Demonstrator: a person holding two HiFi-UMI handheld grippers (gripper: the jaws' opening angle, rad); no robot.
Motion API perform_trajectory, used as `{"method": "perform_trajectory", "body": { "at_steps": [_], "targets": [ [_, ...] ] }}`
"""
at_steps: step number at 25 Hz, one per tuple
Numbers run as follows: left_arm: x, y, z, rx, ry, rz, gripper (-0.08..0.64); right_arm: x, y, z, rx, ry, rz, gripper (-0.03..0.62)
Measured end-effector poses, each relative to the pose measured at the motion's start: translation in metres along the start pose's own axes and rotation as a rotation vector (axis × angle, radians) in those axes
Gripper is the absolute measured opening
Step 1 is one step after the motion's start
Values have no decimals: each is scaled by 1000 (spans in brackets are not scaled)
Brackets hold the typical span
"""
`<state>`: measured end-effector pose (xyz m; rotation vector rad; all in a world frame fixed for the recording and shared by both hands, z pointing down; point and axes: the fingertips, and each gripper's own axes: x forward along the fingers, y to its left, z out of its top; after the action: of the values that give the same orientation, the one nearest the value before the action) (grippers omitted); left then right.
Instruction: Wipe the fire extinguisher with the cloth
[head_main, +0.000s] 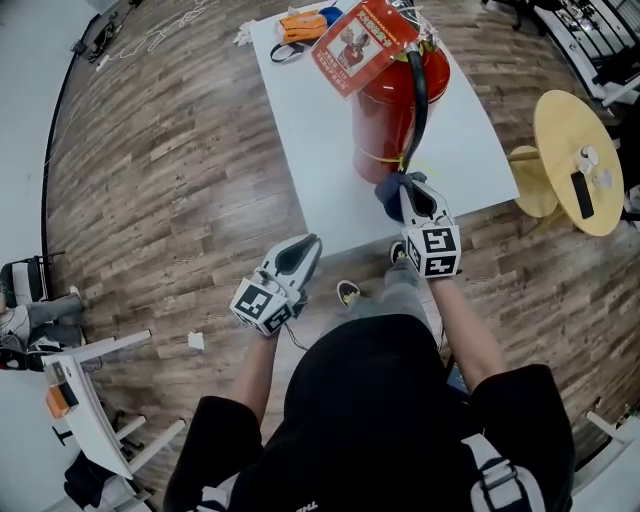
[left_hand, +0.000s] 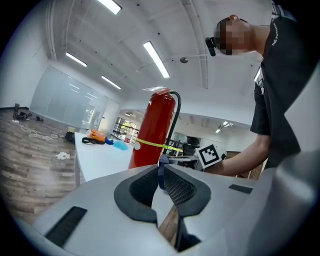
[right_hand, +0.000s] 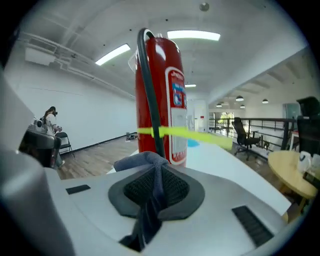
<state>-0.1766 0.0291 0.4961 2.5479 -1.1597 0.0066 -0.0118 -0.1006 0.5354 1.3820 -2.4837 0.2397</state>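
Observation:
A red fire extinguisher with a black hose and a red tag stands upright on the white table. My right gripper is at its near lower side, shut on a blue-grey cloth. In the right gripper view the cloth bunches between the jaws of that gripper, just short of the extinguisher. My left gripper hovers off the table's near edge, over the floor. Its jaws stand slightly apart with nothing in them and point at the extinguisher.
Orange and blue items lie at the table's far end. A round wooden table with small objects stands to the right. A white rack is at the lower left. The person's shoes are near the table edge.

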Motion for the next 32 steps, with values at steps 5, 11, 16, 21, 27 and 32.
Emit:
{"method": "perform_trajectory", "body": {
  "at_steps": [5, 11, 16, 21, 27, 32],
  "targets": [
    [-1, -1, 1, -9, -16, -7, 48, -44, 7, 96, -81, -211, -19, 40],
    [3, 2, -2, 4, -10, -18, 48, -85, 5, 251, -201, -458, 40, 40],
    [8, -2, -7, -4, 0, -33, 48, -87, 14, 333, -404, -435, 120, 40],
    [14, -6, -9, -2, 5, -30, 48, -72, 39, 324, -464, -377, 244, 40],
    [12, -7, -12, -11, 11, -24, 48, -92, 22, 282, -272, -396, 238, 40],
    [8, 3, -14, -26, 27, -20, 48, -53, 26, 156, -193, -76, 234, 40]
  ]
}}
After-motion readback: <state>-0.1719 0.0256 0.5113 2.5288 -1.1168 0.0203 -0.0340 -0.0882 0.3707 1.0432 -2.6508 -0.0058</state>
